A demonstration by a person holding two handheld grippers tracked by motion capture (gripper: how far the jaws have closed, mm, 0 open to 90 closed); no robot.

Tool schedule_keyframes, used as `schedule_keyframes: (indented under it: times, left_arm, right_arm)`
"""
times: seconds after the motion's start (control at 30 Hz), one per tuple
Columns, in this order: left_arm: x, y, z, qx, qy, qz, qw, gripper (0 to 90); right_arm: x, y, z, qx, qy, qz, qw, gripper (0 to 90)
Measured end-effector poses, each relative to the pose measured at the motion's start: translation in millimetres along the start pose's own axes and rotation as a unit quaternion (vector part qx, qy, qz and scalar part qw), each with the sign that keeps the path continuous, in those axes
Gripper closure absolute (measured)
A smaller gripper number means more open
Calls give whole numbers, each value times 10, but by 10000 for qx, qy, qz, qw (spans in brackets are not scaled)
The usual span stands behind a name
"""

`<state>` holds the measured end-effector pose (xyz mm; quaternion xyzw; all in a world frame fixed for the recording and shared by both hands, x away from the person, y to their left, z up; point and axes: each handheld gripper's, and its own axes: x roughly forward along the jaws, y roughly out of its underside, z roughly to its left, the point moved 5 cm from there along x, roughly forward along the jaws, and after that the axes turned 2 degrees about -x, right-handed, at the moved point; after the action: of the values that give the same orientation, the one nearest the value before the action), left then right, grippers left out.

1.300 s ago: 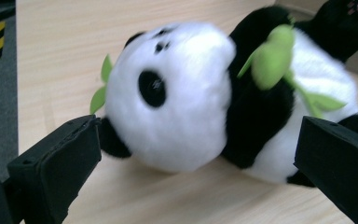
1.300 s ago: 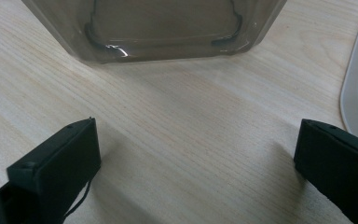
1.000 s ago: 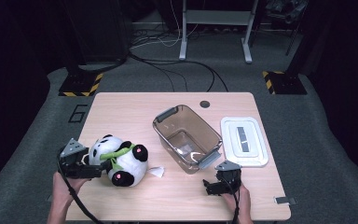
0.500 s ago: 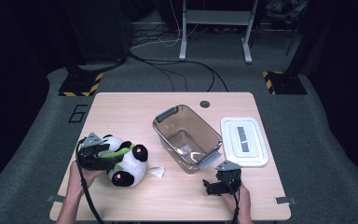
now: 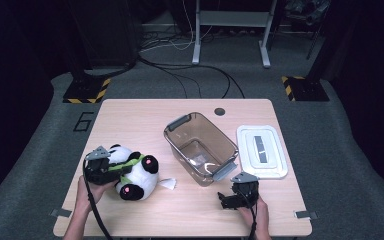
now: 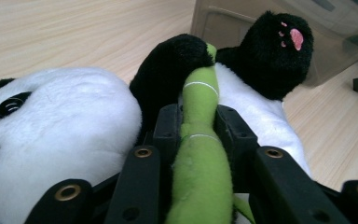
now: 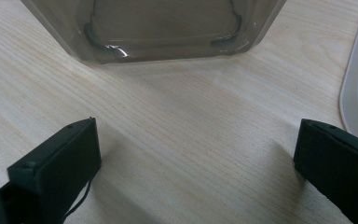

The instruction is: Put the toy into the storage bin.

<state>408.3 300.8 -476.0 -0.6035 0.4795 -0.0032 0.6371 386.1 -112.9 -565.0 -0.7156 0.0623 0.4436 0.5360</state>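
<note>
Since a second ago my left gripper point(image 5: 111, 170) has slid in from the table's left edge onto the panda plush point(image 5: 132, 172), and its jaws have just been closing on the toy's green bamboo stalk point(image 5: 130, 163). My right gripper point(image 5: 228, 200) has kept its place.

From the high view, the panda lies on its back at the left of the table point(image 5: 145, 117), well apart from the clear bin point(image 5: 200, 147) in the middle; the white lid point(image 5: 261, 151) sits just beside the bin on the right. My left hand is plainly the nearer one.

Along my left gripper's jaws, the stalk point(image 6: 200, 154) runs straight away from me, lengthwise between the pads, which pinch it from both sides; the bin wall point(image 6: 223, 23) stands beyond the panda's paw point(image 6: 279, 51), so the carry goes forward along that axis.

Along my right gripper's jaws, they stand wide apart, holding nothing, with bare wood between them and the bin's near end point(image 7: 158, 32) ahead.
</note>
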Motion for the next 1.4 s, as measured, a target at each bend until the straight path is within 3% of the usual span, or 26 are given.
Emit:
schedule_keyframes:
  times: [0.43,0.67,0.83,1.4]
  left_arm:
    - [-103,-72,-50,504,144,87,9986,753]
    - [-226,-163,-83,626,166,28,9979,754]
    - [-308,-251,-107,717,206,-42,9972,754]
    - [-478,-567,-235,1049,215,-191,9941,752]
  right_arm:
    - [1,-2,-13,45,46,-6,10000,0]
    - [-7,-1,-21,66,210,-47,9997,0]
    - [-2,-2,-22,184,159,-9,9997,0]
    - [-2,2,-33,164,132,-7,9998,0]
